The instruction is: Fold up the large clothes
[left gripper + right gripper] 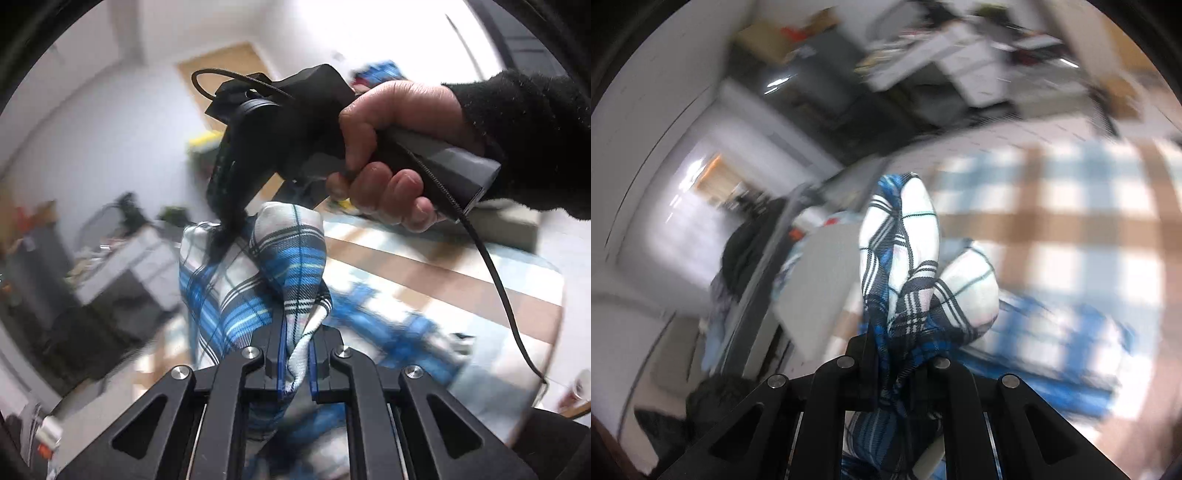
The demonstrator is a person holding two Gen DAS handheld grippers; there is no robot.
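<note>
Both grippers clamp a blue-and-white plaid shirt (255, 280) lifted above a checked bedspread (443, 280). The left gripper (295, 358) pinches a fold between nearly closed jaws; the right gripper (897, 363), held in a bare hand (391, 147) with a black sleeve (528, 122), bites bunched cloth. The shirt's lower part trails onto the bedspread.

no legible text, labels, brand marks or numbers in either wrist view, faint marks on the rounded black plastic housing (225, 162) of the other gripper too blurred to read, room background motion-blurred
</note>
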